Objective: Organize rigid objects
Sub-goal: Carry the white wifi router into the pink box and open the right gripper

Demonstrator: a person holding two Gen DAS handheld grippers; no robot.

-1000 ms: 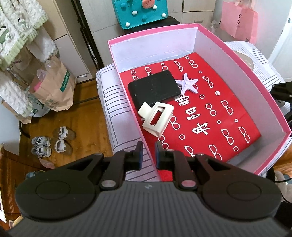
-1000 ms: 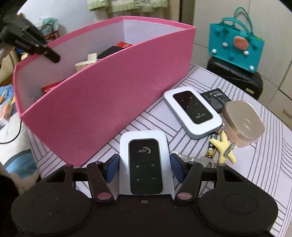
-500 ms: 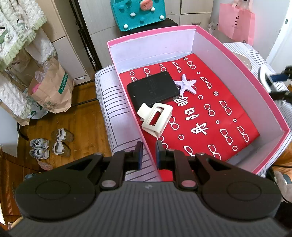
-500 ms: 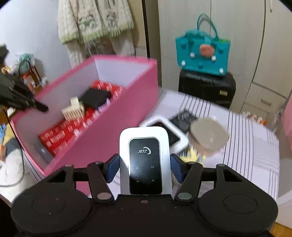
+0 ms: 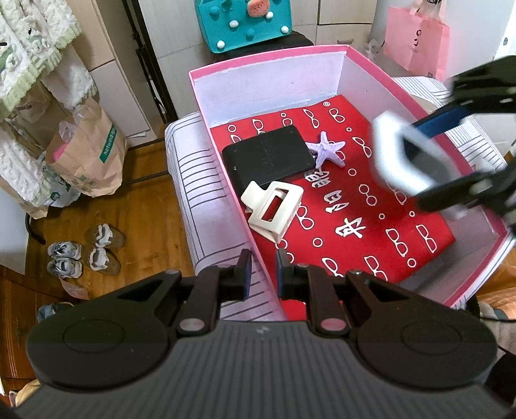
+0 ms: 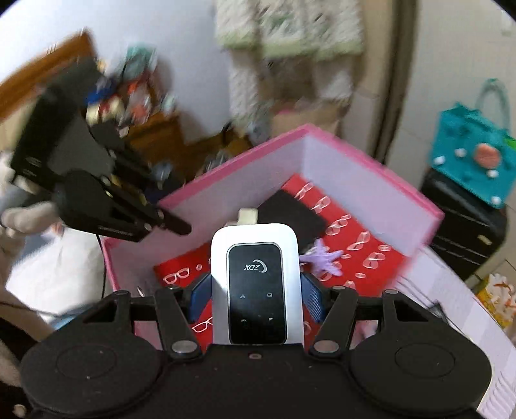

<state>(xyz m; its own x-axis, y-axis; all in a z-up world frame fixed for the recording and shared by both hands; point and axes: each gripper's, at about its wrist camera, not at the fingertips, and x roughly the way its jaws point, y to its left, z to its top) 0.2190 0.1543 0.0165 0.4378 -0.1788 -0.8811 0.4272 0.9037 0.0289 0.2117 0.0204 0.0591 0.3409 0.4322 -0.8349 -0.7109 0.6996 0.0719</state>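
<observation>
A pink box [image 5: 419, 106] with a red patterned lining stands on a striped cloth. Inside lie a black flat device [image 5: 269, 158], a lilac starfish [image 5: 325, 150] and a cream hair claw [image 5: 274, 209]. My left gripper [image 5: 262, 274] is shut on the box's near wall, and the right wrist view shows it [image 6: 174, 225] at the rim. My right gripper [image 6: 256, 290] is shut on a white pocket router [image 6: 257, 283] with a black face. It hangs over the box's right side, where the router [image 5: 393, 154] looks blurred in the left wrist view.
A teal bag [image 5: 245, 22] sits on a black case [image 6: 464, 219] behind the box, with a pink paper bag [image 5: 416, 38] to its right. On the wooden floor at left are a brown paper bag [image 5: 87, 154] and shoes [image 5: 84, 251].
My right gripper has lifted the router off the striped cloth and swung it over the box's wall to above the inside. The left gripper has kept still on the wall.
</observation>
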